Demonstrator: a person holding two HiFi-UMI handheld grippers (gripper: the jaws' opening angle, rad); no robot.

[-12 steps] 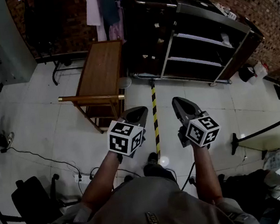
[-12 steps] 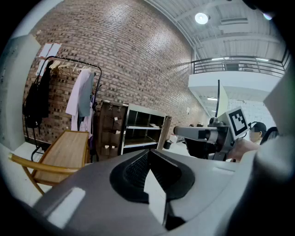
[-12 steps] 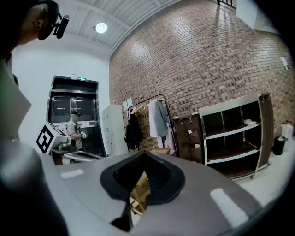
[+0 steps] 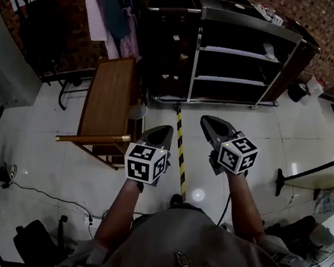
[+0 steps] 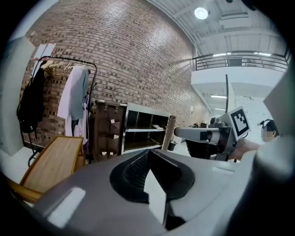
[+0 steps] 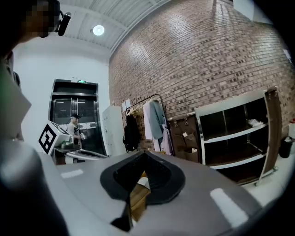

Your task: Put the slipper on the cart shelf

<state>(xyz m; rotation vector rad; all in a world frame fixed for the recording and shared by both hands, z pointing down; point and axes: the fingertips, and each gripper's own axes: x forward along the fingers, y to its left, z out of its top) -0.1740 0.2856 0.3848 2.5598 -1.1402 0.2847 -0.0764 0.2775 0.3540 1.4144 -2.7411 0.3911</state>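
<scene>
Progress: nothing done yet, and no slipper shows in any view, so finding, gripping and shelving it are all left | left claw [image 4: 159, 132]: jaws together, empty | right claw [image 4: 207, 122]: jaws together, empty | cart [image 4: 236, 51]: ahead of both claws, well apart, shelves dark | Writing: none I can read

Head cam: high up, faces steeply down over both arms; left tool [image 4: 157, 136] & right tool [image 4: 210, 124] sit close below. Tool cams: each rides just behind its own jaws, facing approx. level at the brick wall [image 5: 129, 55]. All 3 share the shelf unit [image 4: 236, 61] & clothes rack [image 4: 110, 16].
</scene>
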